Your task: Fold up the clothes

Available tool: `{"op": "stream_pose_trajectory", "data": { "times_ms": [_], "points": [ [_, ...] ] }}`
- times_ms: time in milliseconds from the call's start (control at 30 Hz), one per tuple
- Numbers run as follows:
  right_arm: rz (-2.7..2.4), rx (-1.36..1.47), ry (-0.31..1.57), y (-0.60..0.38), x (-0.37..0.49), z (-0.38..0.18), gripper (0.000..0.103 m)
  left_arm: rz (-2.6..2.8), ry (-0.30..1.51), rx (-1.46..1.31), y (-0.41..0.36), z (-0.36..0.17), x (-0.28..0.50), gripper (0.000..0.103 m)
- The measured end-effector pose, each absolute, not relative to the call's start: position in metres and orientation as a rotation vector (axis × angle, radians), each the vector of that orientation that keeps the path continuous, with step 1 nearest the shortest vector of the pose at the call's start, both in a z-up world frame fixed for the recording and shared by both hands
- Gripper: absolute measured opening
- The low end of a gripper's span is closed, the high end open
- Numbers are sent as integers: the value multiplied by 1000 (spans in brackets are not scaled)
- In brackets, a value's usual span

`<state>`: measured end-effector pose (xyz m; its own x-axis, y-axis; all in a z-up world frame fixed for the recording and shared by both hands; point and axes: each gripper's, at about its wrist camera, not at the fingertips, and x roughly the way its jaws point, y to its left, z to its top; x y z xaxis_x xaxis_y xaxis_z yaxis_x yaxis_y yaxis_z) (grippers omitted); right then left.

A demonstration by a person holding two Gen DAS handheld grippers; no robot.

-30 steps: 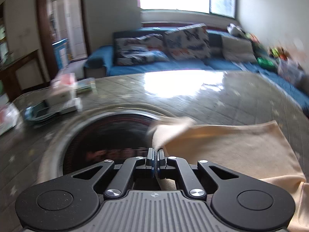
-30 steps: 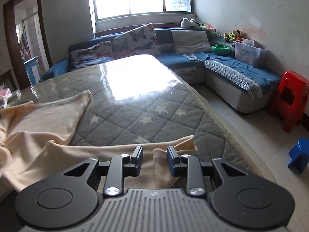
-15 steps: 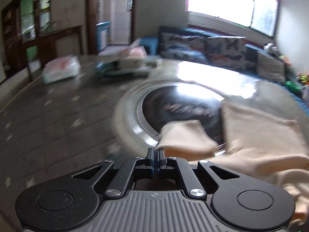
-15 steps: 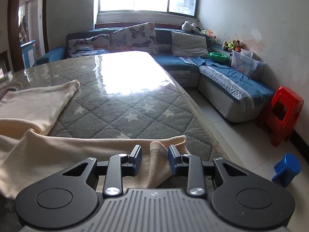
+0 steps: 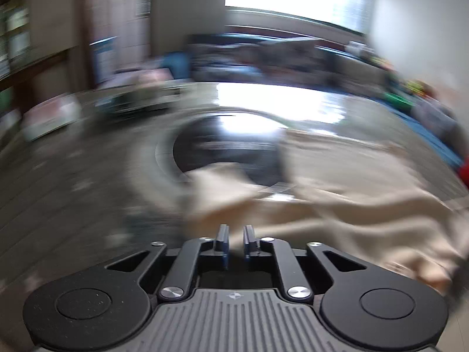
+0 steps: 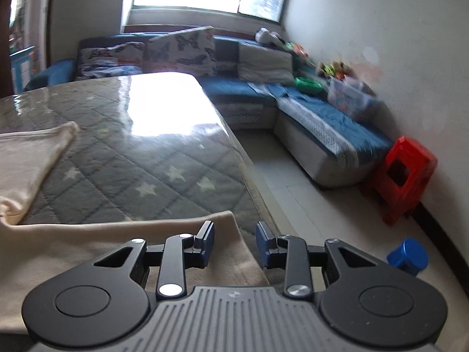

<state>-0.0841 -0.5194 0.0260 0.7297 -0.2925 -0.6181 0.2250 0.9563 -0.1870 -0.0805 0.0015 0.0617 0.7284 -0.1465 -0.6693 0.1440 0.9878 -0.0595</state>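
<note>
A quilted desk (image 6: 123, 173) fills a sofa room. Right tongs (image 6: 234, 242) gape wide over the cloth (image 6: 88, 252) corner at 6 o'clock; left tongs (image 5: 234, 242), slightly parted, hold nothing. Cloth lies rumpled from 6 to 9 o'clock, one flap doubled over; folding looks partway, smoothing left.

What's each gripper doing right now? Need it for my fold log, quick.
Left gripper: open, holding nothing.
Right gripper: open over the cream garment's edge, not gripping.

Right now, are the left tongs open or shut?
Open: the left tongs show a small gap between their fingers, above the blurred beige cloth.
</note>
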Motion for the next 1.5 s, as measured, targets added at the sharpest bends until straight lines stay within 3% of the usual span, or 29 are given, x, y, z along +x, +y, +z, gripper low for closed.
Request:
{"op": "stream_pose_trajectory", "data": {
  "times_ms": [100,533,567,600,633,667,733,900,1200,1500],
  "points": [
    [-193,-128,673,-501,-88,41,33,-343,735,46,-36,63,-90,44],
    [232,-126,665,-412,-85,70,38,-628,675,310,-130,36,-101,45],
    [246,-138,664,-407,-85,70,38,-639,672,328,-135,33,-101,44],
    [272,-154,666,-399,-84,70,38,-649,668,345,-139,30,-101,36],
    [289,-162,666,-393,-85,69,38,-651,669,352,-141,26,-100,18],
    [303,-170,667,-389,-85,69,38,-652,670,358,-142,23,-99,10],
    [322,-183,669,-380,-85,68,38,-659,669,345,-140,24,-100,2],
    [358,-215,669,-368,-82,68,38,-745,608,313,-124,44,-118,2],
    [454,-247,726,-334,-63,41,38,-769,703,357,-127,24,-109,6],
    [547,-315,778,-323,-99,28,38,-673,676,241,-101,53,-75,7]
  ]
}}
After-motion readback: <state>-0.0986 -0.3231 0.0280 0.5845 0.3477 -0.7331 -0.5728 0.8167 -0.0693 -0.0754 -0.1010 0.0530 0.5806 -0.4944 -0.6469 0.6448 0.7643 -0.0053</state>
